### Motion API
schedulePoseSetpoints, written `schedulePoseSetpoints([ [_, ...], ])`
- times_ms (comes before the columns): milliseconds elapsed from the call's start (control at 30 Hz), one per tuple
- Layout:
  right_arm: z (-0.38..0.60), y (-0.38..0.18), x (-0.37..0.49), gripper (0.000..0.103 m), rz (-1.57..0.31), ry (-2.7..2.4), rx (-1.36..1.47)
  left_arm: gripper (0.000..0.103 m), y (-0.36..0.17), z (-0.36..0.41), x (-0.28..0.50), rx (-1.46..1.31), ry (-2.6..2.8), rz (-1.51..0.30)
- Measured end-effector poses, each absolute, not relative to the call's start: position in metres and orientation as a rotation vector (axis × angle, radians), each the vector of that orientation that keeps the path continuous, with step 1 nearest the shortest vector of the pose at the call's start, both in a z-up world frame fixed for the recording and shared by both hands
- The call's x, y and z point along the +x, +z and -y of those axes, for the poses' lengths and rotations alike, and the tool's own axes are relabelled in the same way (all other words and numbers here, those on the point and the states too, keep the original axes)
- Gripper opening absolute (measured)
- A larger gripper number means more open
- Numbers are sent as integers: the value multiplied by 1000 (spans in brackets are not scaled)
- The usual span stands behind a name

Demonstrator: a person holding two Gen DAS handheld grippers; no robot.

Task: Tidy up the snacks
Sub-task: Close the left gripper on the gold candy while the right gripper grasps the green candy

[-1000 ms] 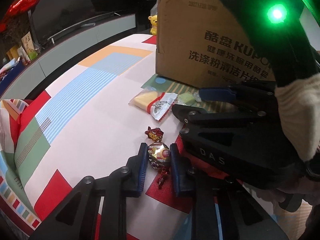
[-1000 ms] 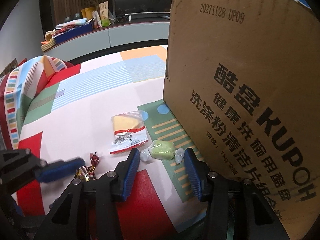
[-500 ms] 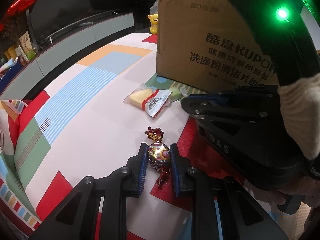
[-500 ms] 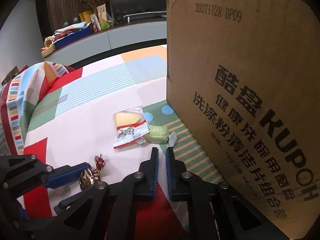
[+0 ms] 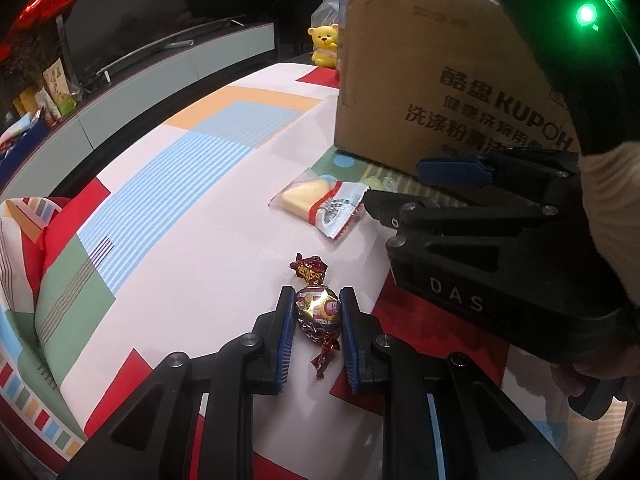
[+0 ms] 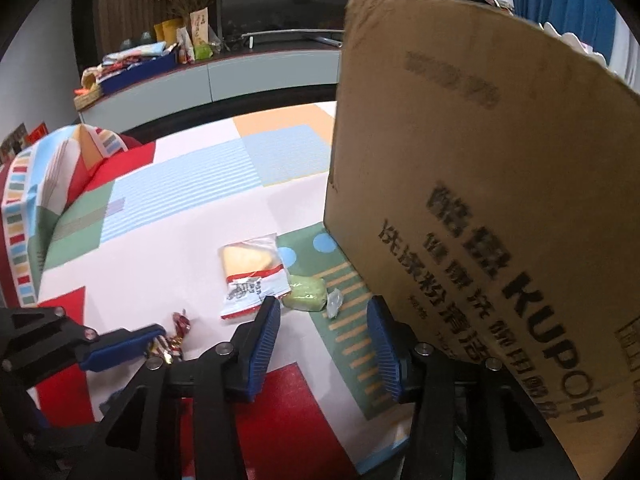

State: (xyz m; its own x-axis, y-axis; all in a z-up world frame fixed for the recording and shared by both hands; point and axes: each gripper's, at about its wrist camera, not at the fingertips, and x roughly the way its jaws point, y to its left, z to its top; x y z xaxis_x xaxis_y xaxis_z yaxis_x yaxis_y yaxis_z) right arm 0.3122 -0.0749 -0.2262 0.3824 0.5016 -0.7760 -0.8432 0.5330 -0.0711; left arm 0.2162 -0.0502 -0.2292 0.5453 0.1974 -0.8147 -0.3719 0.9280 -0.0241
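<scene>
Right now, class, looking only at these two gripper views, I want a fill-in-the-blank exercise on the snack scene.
1. The left gripper is shut on a foil-wrapped ____.
2. The right gripper is ____, holding nothing.
3. The green snack lies just in front of the ____ gripper.
4. The cardboard box stands on the gripper's ____ side in the right wrist view.

Missing words: candy; open; right; right

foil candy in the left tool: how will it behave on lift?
The foil candy is round, so it may pivot or roll between the flat pads of the left tool. Its shiny wrapper looks slippery. It is small, so probably light; the twisted ends look floppy and offer no grip.
</scene>
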Motion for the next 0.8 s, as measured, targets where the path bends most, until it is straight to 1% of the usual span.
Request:
schedulePoseSetpoints([
  [433,57,-233,314,48,-793,968,-543,23,-229,46,214,-215,347,-935],
  [633,58,-235,317,47,-811,979,-510,23,-229,43,215,-219,354,-935],
  [667,58,-235,317,46,-812,982,-507,23,-229,42,215,-219,354,-935],
  [700,59,-235,316,40,-813,991,-502,23,-228,42,215,-218,355,-935],
  [800,57,-234,314,29,-806,993,-508,23,-228,41,214,-217,358,-935],
])
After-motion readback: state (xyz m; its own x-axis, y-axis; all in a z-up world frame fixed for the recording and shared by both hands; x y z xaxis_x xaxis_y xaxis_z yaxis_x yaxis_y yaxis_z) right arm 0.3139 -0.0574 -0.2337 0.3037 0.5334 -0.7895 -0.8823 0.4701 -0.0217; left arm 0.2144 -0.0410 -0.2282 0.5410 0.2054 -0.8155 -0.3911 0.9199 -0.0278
